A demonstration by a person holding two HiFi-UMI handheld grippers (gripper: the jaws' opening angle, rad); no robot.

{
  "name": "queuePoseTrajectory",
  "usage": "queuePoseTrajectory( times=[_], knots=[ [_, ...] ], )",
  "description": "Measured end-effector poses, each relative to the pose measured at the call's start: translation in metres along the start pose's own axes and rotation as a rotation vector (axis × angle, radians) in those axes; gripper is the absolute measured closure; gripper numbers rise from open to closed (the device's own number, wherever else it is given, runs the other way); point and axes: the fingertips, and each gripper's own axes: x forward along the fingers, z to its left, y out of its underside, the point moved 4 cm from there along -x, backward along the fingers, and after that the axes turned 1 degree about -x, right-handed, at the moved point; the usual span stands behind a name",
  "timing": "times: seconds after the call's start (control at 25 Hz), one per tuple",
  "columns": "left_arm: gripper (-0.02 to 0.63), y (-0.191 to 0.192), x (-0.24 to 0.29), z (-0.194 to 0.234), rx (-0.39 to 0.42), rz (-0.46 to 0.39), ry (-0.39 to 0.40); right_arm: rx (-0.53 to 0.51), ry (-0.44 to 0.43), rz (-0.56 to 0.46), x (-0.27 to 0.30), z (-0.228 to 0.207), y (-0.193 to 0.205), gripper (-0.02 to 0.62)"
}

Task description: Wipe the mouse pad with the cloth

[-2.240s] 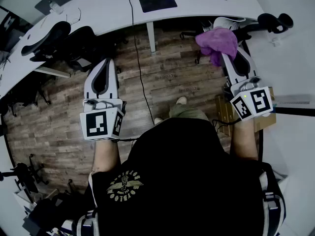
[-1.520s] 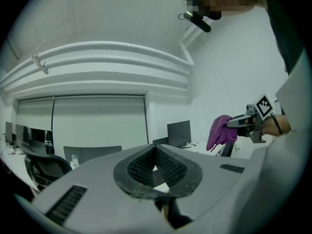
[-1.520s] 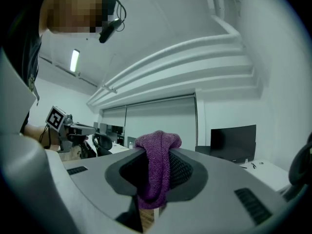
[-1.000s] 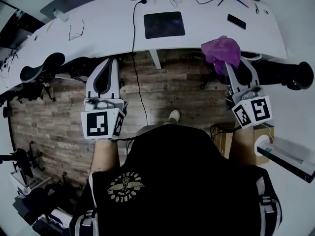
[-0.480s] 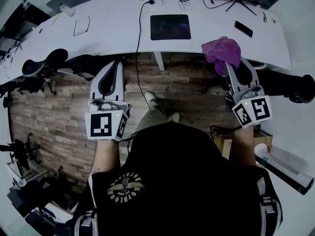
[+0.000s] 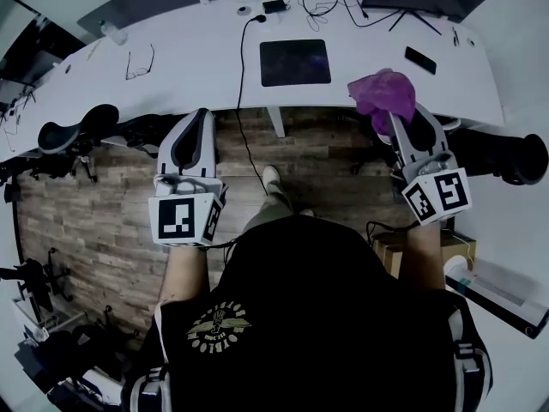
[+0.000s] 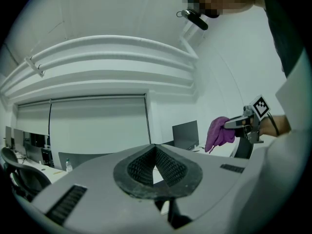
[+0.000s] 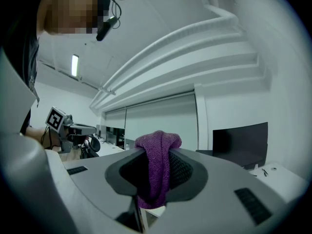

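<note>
The right gripper's (image 8: 157,152) jaws are clamped on the purple cloth (image 6: 383,91). The cloth is folded over the jaw tips in a bunch, and in the right gripper view its long axis runs from 12 to 6 o'clock, with the loose end hanging toward 6. The left gripper's (image 7: 156,152) jaws are pressed together at the tips with nothing between them.

In the head view the cloth hangs over the near edge of the white desk (image 6: 189,58), at about 4 o'clock from the mouse pad (image 6: 295,62) and apart from it. The mouse pad is a dark rectangle lying flat, its long axis from 9 to 3 o'clock.

The desk curves across the view. On it are glasses (image 6: 140,62) at 9 o'clock from the pad, a phone (image 6: 419,59) at 3 o'clock, and a black cable (image 6: 241,75) trailing off toward 6. Below are a wooden floor (image 6: 103,204) and a dark office chair (image 6: 73,131). In the gripper views the walls and ceiling are white.
</note>
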Motion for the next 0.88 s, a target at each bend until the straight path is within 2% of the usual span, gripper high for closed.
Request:
queuePoseTrajectory(
  times=[0.56, 0.88],
  knots=[
    [0.604, 0.004, 0.054, 0.02, 0.002, 0.014, 0.028, 0.024, 0.04, -0.003, 0.035, -0.024, 0.001, 0.505],
    [0.604, 0.004, 0.096, 0.022, 0.01, 0.026, 0.079, 0.046, 0.08, 0.013, 0.054, -0.045, 0.006, 0.505]
  ],
)
